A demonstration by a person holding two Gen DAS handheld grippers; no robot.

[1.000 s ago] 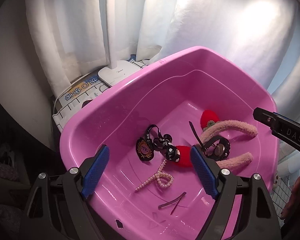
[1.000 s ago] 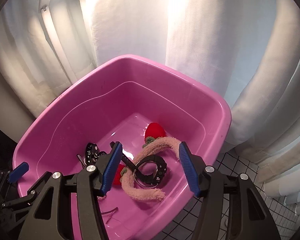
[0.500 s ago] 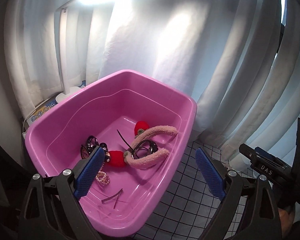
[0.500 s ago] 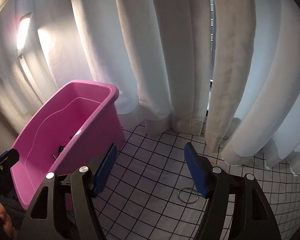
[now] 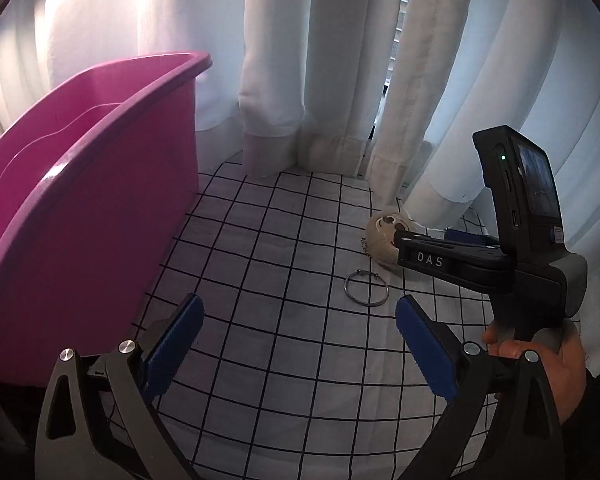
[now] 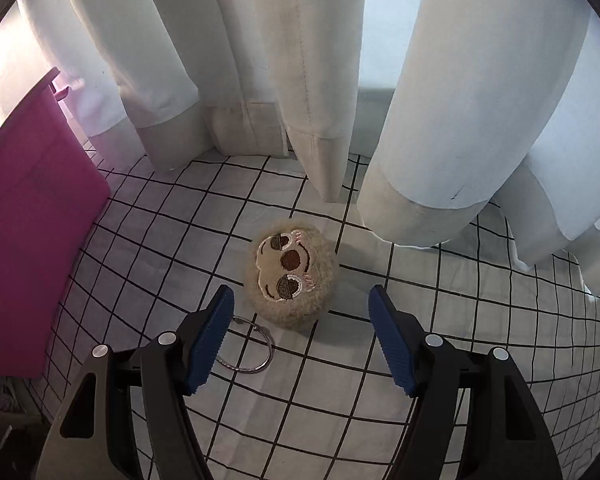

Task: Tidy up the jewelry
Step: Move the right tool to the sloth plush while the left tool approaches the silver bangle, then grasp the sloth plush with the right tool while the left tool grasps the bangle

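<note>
Only the left wrist view shows the right gripper [image 5: 452, 236] from outside, with a hand [image 5: 540, 364] on its handle, its tip against the plush sloth face [image 5: 382, 236] so most of the toy is hidden there. Right wrist view gives that toy [image 6: 292, 276] in full: round, tan, lying on the black-grid white cloth [image 6: 340, 400] just ahead of the blue pads [image 6: 212, 336], nothing between them, jaws apart and empty. Silver bangle [image 5: 366, 288] lies flat on the cloth just beside the toy; in the right view it [image 6: 252, 350] is half hidden behind the left-hand pad. Left gripper [image 5: 300, 344] jaws wide and opening further, nothing between the pads, bangle ahead of them and not touched. Pink tub [image 5: 80, 200] fills the left of the left view, interior not visible; the right view catches only its outer wall [image 6: 32, 240]. White curtains [image 6: 300, 80] hang at the back in both. Versus a second ago: both cameras then looked down into the tub at headband, pearl strand and red pieces; now both point at the cloth beside it, and both pairs of jaws stand wider.
</note>
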